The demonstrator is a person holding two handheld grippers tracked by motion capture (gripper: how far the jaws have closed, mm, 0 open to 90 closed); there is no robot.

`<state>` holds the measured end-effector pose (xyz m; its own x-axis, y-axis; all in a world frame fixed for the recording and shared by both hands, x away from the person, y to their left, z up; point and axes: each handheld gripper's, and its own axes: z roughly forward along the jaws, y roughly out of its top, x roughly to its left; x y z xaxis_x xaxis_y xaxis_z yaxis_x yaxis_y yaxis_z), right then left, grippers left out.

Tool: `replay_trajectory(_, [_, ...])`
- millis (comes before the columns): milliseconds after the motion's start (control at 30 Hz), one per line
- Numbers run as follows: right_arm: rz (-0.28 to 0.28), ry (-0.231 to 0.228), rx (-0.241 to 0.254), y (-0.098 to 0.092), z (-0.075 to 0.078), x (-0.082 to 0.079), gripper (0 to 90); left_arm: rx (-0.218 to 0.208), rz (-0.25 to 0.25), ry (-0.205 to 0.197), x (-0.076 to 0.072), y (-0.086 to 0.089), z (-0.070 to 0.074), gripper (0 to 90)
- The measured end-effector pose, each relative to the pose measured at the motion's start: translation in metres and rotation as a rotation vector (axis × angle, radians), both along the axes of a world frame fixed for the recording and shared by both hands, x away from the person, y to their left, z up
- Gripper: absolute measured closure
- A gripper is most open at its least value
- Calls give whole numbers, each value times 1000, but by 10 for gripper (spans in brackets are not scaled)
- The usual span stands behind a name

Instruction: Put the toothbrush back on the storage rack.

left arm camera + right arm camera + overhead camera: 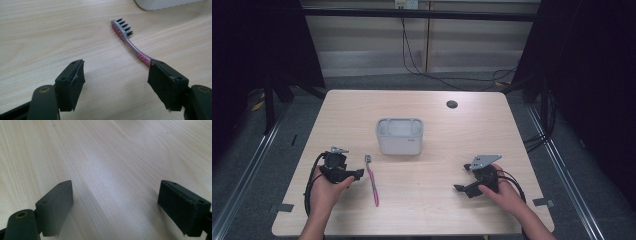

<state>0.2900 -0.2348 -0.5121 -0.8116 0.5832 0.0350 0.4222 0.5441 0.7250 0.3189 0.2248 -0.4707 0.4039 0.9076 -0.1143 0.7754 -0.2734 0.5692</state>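
A pink and grey toothbrush lies flat on the wooden table, its bristled head toward a white rectangular holder. My left gripper rests just left of the brush, jaws open and empty. In the left gripper view the toothbrush runs from the upper middle down behind the right-hand jaw, and the left gripper has only bare wood between its pads. My right gripper sits on the table's right side, open, with nothing between its jaws; the right gripper faces plain wood.
The white holder's corner shows at the top of the left gripper view. A dark round grommet hole sits near the table's far edge. Cables hang behind the table, and metal rails run along the floor on both sides.
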Motion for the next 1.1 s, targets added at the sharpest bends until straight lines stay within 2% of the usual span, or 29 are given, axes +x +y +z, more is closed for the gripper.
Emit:
replay_trajectory(133, [0, 0, 0, 0, 0, 0, 124, -26, 12, 47, 2, -5, 2, 293])
replay_trajectory(200, [0, 0, 0, 0, 0, 0, 124, -14, -6, 82, 4, -6, 4, 294])
replay_trajectory(233, [0, 0, 0, 0, 0, 0, 124, -22, 2, 90, 4, -8, 5, 294])
replay_trajectory(400, [0, 0, 0, 0, 0, 0, 124, -31, -4, 112, 8, -12, 13, 318])
replay_trajectory(733, [0, 0, 0, 0, 0, 0, 124, -32, -11, 154, 11, -24, 9, 369])
replay_trajectory(867, [0, 0, 0, 0, 0, 0, 124, -50, 0, 169, 14, -26, 8, 412])
replay_trajectory(1100, [0, 0, 0, 0, 0, 0, 124, -79, 40, 227, 19, -31, 3, 462])
